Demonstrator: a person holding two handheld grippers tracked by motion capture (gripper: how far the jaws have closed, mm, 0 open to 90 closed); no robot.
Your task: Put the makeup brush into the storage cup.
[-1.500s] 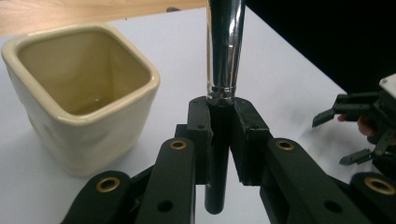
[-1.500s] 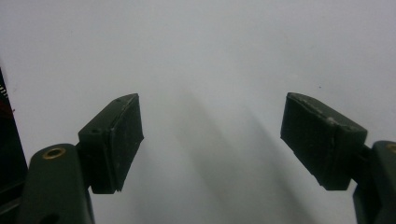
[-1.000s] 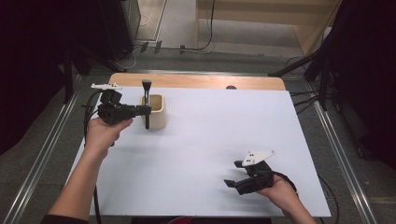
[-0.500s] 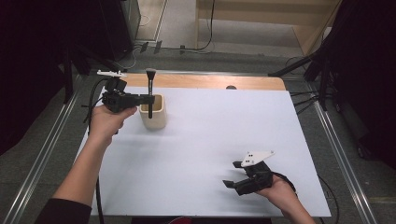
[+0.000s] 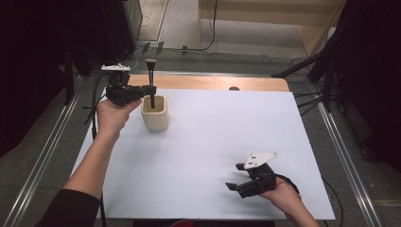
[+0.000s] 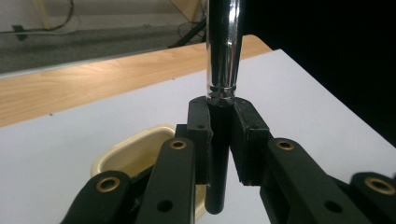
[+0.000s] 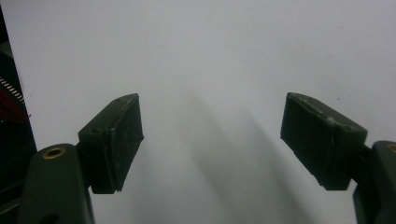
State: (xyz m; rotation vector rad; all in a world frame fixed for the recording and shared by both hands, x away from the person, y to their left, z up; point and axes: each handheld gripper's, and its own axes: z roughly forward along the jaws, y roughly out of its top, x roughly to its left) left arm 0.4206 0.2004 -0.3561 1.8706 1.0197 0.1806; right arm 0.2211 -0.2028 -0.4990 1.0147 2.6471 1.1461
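A makeup brush (image 5: 151, 78) with a black handle and a chrome ferrule (image 6: 224, 46) stands upright, bristles up. My left gripper (image 5: 150, 88) is shut on its handle (image 6: 217, 177), at the table's back left. Below it stands a cream cup (image 5: 155, 116), whose rim (image 6: 135, 149) lies just left of the handle's end. In the high view the handle's lower end overlaps the cup's mouth. My right gripper (image 5: 235, 176) rests low over the white sheet at the front right, its jaws wide apart (image 7: 210, 135) with nothing between them.
A white sheet (image 5: 213, 127) covers most of the table, with a bare wooden strip (image 5: 198, 82) along the far edge. A small dark thing (image 5: 233, 88) sits on that strip. Metal rails (image 5: 345, 151) run along both sides of the table.
The left gripper has lifted and moved away and slightly right with the brush, from beside the cup to over its mouth. The right gripper has stayed in place, open.
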